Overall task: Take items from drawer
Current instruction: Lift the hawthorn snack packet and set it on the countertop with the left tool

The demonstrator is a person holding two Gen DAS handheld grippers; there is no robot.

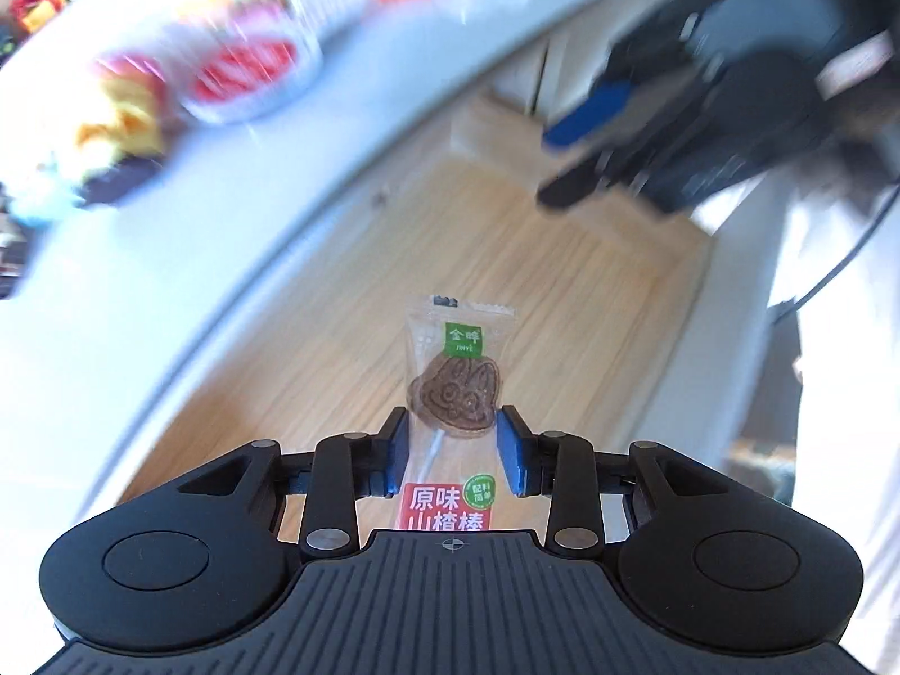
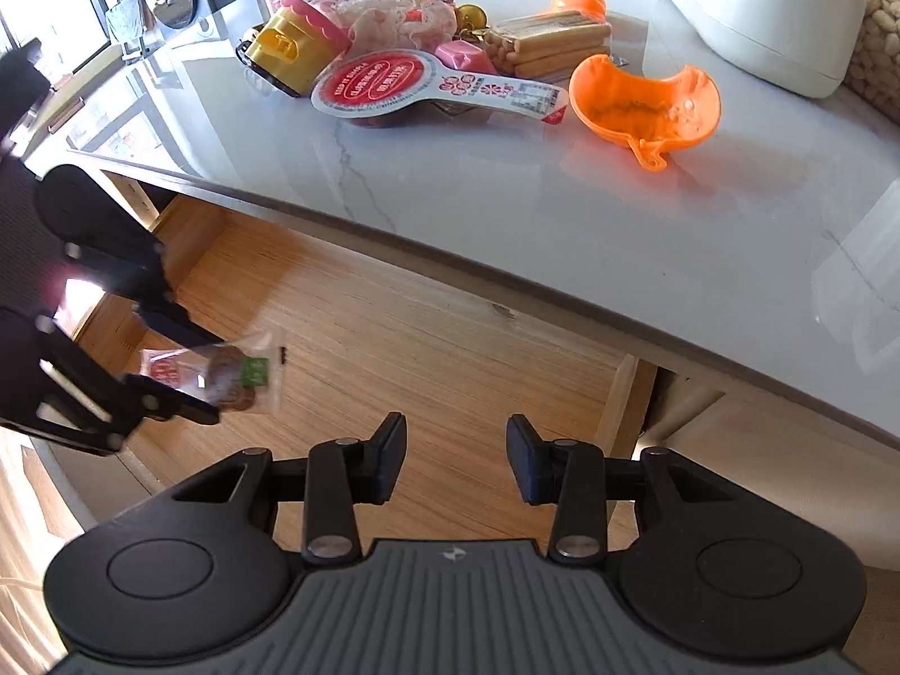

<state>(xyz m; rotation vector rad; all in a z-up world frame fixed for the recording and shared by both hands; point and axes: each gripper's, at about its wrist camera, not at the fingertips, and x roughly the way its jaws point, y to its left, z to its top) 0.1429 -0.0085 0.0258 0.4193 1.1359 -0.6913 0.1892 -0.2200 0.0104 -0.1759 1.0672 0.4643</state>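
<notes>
A clear snack packet (image 1: 455,388) with a brown smiling-face lollipop, a green tag and a red label hangs above the open wooden drawer (image 1: 562,281). My left gripper (image 1: 453,422) is shut on it, its blue pads pressing the wrapper's sides. The right wrist view shows that same left gripper (image 2: 208,377) at the left, holding the packet (image 2: 236,377) over the drawer floor (image 2: 422,349). My right gripper (image 2: 455,433) stands open over the drawer's front part with nothing between its fingers. It appears blurred at the upper right of the left wrist view (image 1: 568,160).
The white marble countertop (image 2: 506,197) overhangs the drawer's back. On it lie an orange plastic shell (image 2: 647,107), a red-lidded pack (image 2: 382,84), a yellow cup (image 2: 287,50), biscuit sticks (image 2: 551,39) and a white appliance (image 2: 759,17). The rest of the drawer floor shows bare wood.
</notes>
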